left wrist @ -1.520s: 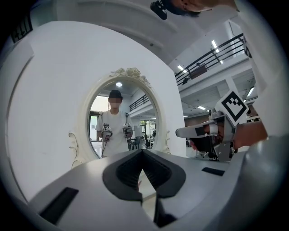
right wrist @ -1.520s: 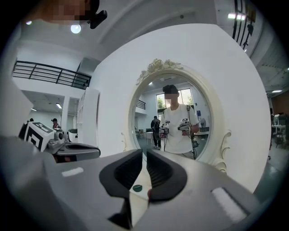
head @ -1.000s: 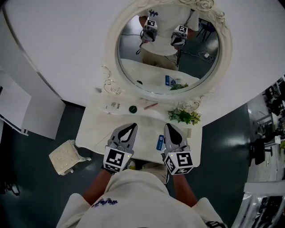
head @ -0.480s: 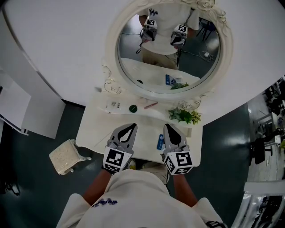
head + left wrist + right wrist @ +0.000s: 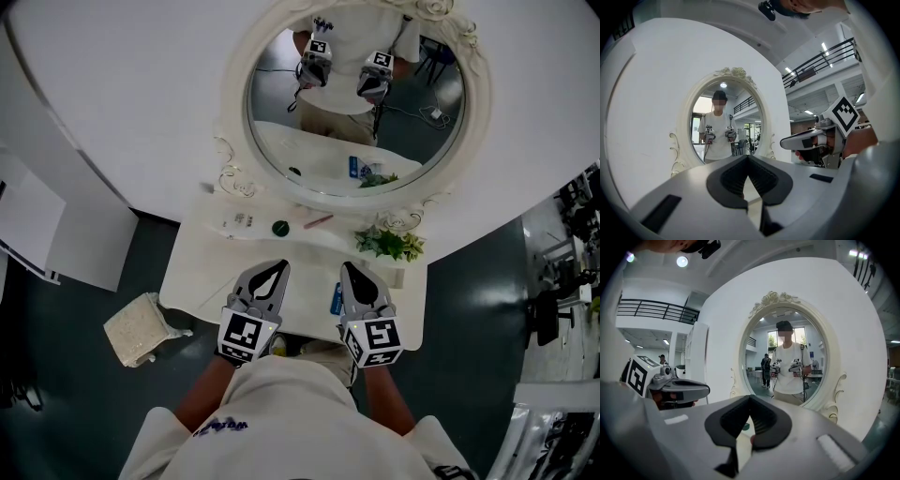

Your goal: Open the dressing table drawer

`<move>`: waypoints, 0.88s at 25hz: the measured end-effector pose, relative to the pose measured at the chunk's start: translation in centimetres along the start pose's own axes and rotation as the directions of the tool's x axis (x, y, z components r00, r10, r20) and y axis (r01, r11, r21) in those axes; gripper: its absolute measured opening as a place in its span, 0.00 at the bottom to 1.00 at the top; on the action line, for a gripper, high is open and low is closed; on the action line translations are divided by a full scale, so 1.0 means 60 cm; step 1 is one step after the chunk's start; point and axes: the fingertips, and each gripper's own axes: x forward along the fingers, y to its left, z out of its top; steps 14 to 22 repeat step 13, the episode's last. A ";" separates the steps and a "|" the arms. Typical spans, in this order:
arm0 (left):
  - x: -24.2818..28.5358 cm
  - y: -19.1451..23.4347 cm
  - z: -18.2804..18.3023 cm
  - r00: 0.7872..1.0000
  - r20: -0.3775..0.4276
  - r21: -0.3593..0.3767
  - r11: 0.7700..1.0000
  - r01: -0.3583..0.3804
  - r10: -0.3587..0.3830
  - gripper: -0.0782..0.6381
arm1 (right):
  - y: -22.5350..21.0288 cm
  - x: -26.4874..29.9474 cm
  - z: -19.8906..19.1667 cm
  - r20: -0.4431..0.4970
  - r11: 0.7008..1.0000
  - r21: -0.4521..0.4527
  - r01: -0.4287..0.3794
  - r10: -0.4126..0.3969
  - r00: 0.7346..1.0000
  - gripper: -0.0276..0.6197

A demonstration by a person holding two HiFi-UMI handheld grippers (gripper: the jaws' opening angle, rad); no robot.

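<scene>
The white dressing table [image 5: 307, 277] stands below me under its oval mirror [image 5: 281, 131]. Its drawer front is hidden under the tabletop edge and behind my grippers. My left gripper [image 5: 278, 266] hovers over the front of the top, shut and empty. The right gripper [image 5: 347, 266] hovers beside it, also shut with nothing between its jaws. In the left gripper view the left gripper [image 5: 748, 157] points at the mirror [image 5: 724, 122], with the right gripper [image 5: 806, 140] alongside. In the right gripper view the right gripper [image 5: 750, 397] faces the mirror [image 5: 787, 366], with the left gripper [image 5: 677, 389] at its left.
On the tabletop lie a white tube [image 5: 239, 223], a dark green round lid [image 5: 279, 228], a pink stick [image 5: 318, 222], a small plant [image 5: 389, 245] and a blue card [image 5: 337, 299]. A cushioned stool [image 5: 141, 328] stands on the floor at the left.
The right gripper has turned and shifted slightly to the left. The left gripper has stayed where it was.
</scene>
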 end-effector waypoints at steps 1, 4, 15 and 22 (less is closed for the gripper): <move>0.001 0.000 0.000 1.000 -0.001 0.000 1.000 0.000 0.000 0.12 | -0.001 0.000 0.000 0.000 1.000 0.001 0.001 -0.001 1.000 0.06; 0.002 -0.004 -0.003 1.000 -0.006 -0.002 1.000 0.003 -0.003 0.12 | -0.005 -0.003 -0.002 -0.003 1.000 0.003 0.009 -0.009 1.000 0.06; 0.007 -0.009 -0.008 1.000 -0.009 -0.003 1.000 0.010 -0.010 0.12 | -0.011 -0.004 -0.006 -0.002 1.000 0.011 0.013 -0.013 1.000 0.06; 0.007 -0.009 -0.008 1.000 -0.009 -0.003 1.000 0.010 -0.010 0.12 | -0.011 -0.004 -0.006 -0.002 1.000 0.011 0.013 -0.013 1.000 0.06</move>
